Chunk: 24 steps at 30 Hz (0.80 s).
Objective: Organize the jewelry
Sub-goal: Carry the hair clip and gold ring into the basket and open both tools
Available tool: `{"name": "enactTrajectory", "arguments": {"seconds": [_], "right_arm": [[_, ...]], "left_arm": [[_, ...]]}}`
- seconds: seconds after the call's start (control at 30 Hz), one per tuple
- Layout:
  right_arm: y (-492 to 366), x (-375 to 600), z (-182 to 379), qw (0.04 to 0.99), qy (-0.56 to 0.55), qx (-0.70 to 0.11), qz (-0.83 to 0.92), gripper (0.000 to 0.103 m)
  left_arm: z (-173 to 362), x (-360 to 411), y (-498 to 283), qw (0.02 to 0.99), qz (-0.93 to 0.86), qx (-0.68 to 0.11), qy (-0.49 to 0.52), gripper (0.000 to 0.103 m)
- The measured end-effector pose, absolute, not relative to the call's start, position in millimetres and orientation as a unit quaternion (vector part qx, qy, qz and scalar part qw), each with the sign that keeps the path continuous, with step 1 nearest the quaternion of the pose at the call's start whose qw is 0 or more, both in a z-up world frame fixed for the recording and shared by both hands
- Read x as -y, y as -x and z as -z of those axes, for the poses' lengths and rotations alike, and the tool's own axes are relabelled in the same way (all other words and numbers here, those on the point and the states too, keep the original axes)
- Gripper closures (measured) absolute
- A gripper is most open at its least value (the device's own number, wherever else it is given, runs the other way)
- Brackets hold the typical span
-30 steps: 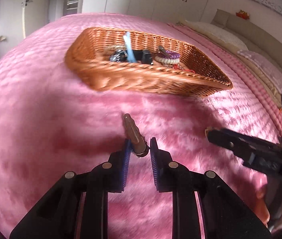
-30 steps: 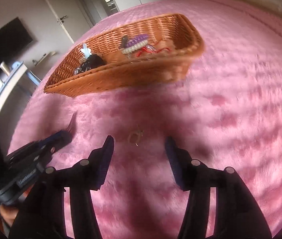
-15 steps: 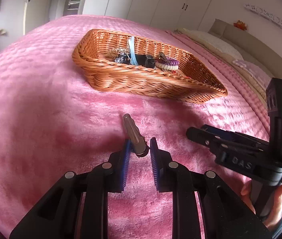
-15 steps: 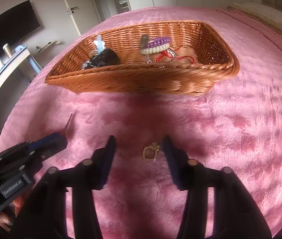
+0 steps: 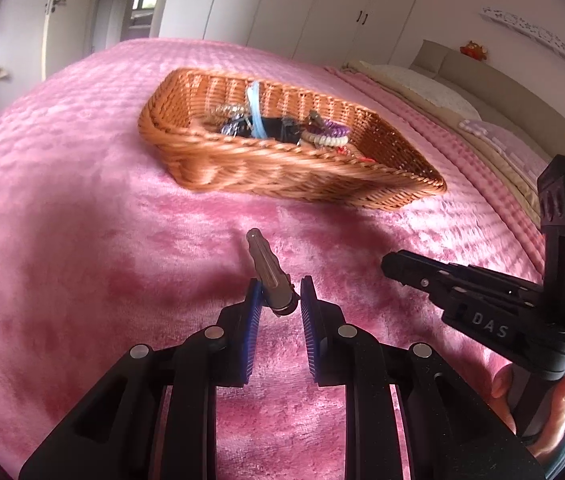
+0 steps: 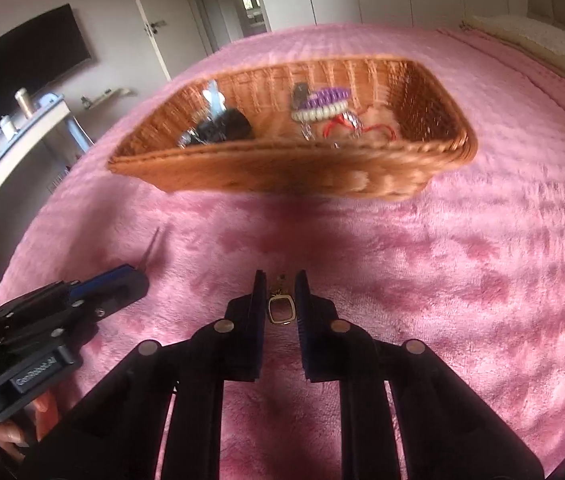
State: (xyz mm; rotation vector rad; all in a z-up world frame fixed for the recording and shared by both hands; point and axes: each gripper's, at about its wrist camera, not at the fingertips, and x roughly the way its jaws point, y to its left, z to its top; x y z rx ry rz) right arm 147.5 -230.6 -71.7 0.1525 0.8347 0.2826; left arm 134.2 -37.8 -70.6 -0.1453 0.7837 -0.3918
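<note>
Closing in since half a second ago, the right hand-held gripper (image 6: 280,300) now has its fingers narrowed around the small gold pendant (image 6: 281,309), which sits between the pads low over the pink bedspread (image 6: 462,272). Beside it, the left hand-held gripper (image 5: 278,300) holds a brown hair clip (image 5: 268,272) by its base, the clip angling up and forward. Beyond both, the wicker basket (image 6: 282,168) rests on the bedspread with a beaded bracelet (image 6: 322,110) and other pieces inside.
</note>
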Motion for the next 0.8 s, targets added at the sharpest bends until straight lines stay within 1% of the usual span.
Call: {"name": "enactTrajectory", "arguments": {"seconds": [0.2, 0.37, 0.5, 0.63, 0.8], "right_arm": [[-130.5, 241.0, 49.8, 0.913, -0.099, -0.365, -0.15, 0.091], [-123.4, 240.3, 0.4, 0.93, -0.09, -0.319, -0.157, 0.091], [-143.1, 235.1, -36.8, 0.94, -0.067, -0.295, -0.156, 0.091], [-184.5, 232.4, -43.0, 0.94, -0.059, -0.307, -0.137, 0.091], [-240.3, 242.1, -16.9, 0.922, -0.068, -0.367, -0.102, 0.091]], "left_arm": [[58.2, 40.8, -126.0, 0.915, 0.182, -0.355, 0.056, 0.085], [21.1, 44.7, -118.3, 0.928, 0.193, -0.315, 0.051, 0.085], [-18.1, 47.8, -126.3, 0.935, 0.207, -0.283, 0.045, 0.085], [-36.9, 50.5, -157.2, 0.936, 0.211, -0.276, 0.056, 0.085], [-16.9, 61.9, -207.8, 0.91, 0.242, -0.322, 0.101, 0.085]]}}
